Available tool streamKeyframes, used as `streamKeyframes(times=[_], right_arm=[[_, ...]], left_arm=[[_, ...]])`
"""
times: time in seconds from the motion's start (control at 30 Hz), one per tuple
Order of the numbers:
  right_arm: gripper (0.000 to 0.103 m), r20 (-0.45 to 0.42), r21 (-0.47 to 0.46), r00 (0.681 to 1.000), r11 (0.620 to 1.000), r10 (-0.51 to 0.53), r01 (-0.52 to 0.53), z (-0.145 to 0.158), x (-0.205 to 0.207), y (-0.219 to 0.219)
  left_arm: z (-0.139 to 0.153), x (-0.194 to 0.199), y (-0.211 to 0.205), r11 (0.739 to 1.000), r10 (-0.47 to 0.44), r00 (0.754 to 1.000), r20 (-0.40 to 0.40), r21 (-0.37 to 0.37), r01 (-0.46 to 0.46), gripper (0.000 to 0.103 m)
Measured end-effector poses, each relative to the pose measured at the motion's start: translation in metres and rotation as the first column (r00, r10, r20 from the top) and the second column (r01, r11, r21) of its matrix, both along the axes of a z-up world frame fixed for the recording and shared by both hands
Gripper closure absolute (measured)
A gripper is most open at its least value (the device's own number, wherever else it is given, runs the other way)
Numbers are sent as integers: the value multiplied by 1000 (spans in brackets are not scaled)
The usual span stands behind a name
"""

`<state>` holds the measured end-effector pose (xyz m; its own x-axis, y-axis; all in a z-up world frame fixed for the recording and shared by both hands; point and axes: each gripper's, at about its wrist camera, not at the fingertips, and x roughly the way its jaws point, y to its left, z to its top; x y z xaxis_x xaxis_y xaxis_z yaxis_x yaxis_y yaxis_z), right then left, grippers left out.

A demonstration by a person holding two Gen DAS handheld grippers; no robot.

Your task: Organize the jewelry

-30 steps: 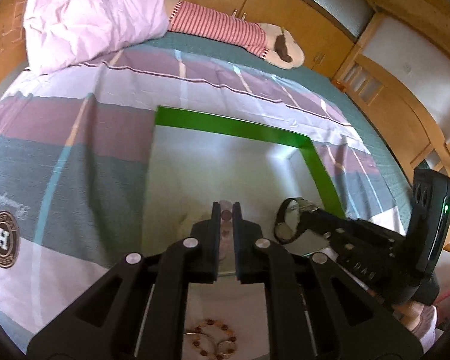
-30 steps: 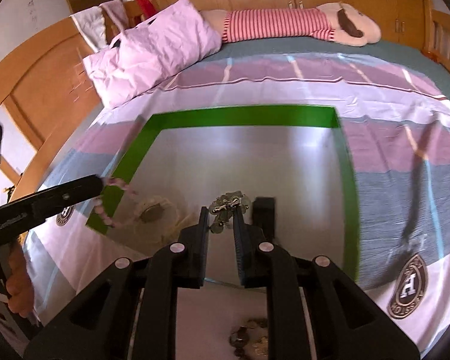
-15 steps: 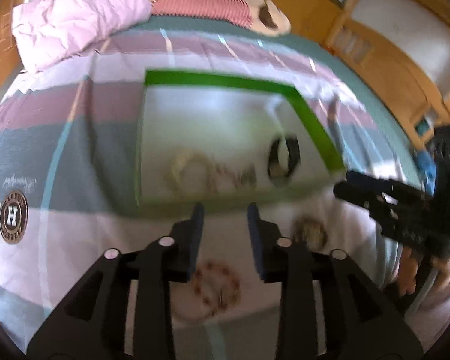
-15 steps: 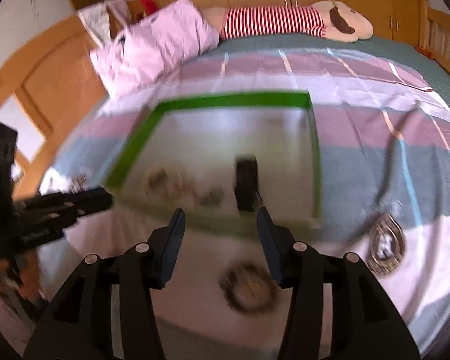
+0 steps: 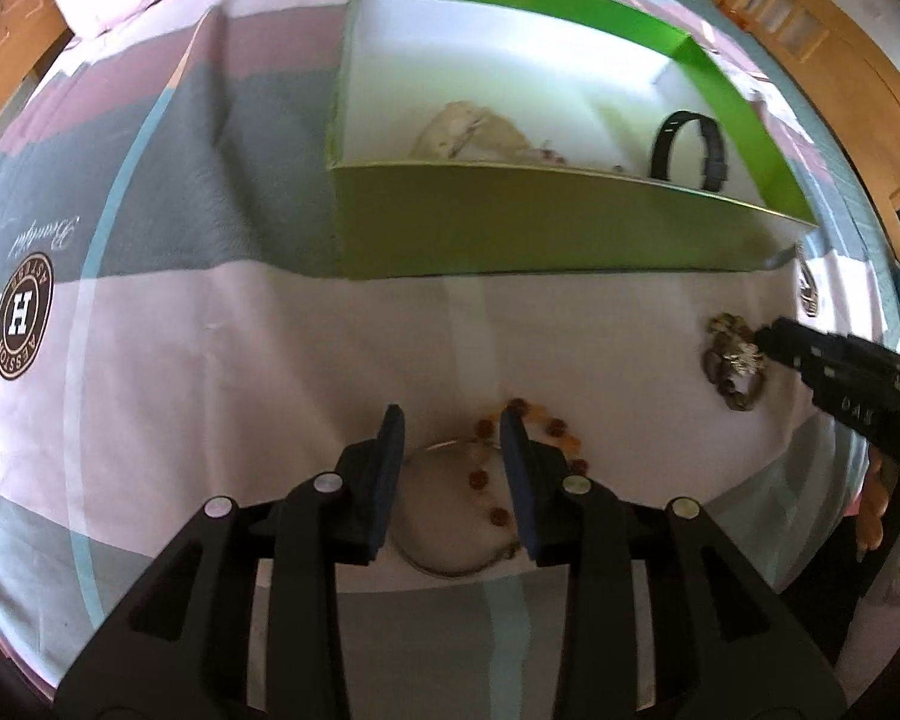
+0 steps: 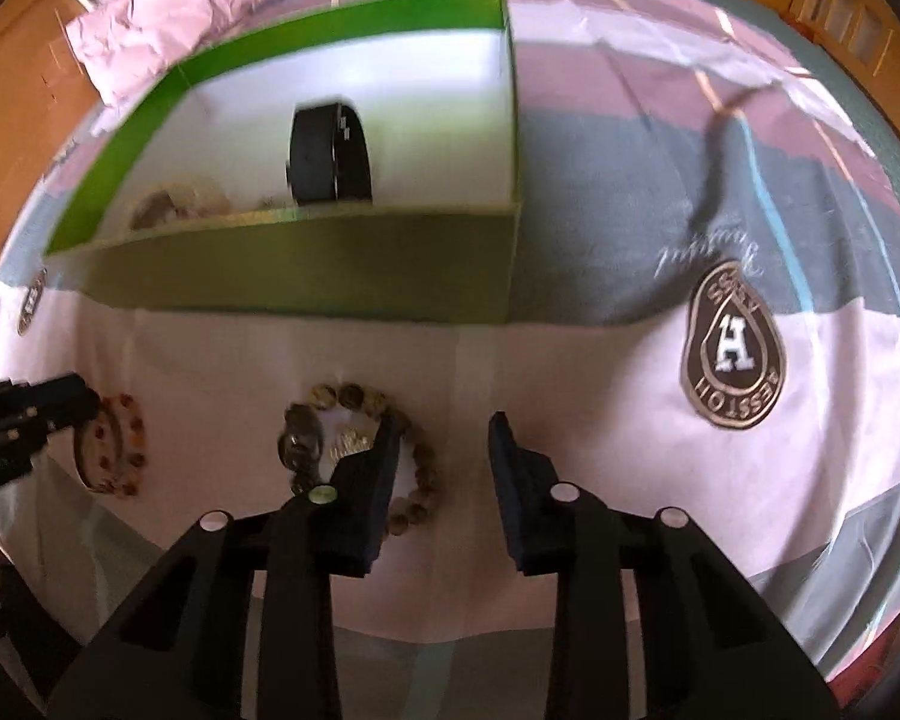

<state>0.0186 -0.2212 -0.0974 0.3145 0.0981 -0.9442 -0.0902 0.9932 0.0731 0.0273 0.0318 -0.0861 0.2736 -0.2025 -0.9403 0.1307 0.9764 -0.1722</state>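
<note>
Left wrist view shows our left gripper point(image 5: 453, 429), jaws open and empty, now down over the amber bead bracelet point(image 5: 513, 468) on the bed; a second ago it held beads inside the green box point(image 5: 510, 228). Our right gripper point(image 6: 444, 438), also released, nears the brown bead bracelet point(image 6: 360, 450).

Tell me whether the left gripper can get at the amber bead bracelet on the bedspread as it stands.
Probably yes: the left gripper has open jaws right over the amber bead bracelet, with nothing in between.
</note>
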Motion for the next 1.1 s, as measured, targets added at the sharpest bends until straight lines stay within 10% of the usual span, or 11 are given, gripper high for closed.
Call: streamKeyframes(times=[0.6, 0.8, 1.1], right_arm=[[83, 81, -24, 995, 998, 55, -54, -6, 8, 39], [95, 159, -9, 985, 998, 69, -69, 2, 2, 52], [95, 212, 18, 976, 998, 52, -58, 9, 3, 50]], left_arm=[[-11, -2, -27, 994, -56, 998, -6, 95, 56, 59], [-8, 2, -27, 996, -23, 1000, 4, 83, 23, 93], [-5, 11, -13, 992, 66, 997, 32, 102, -69, 95]])
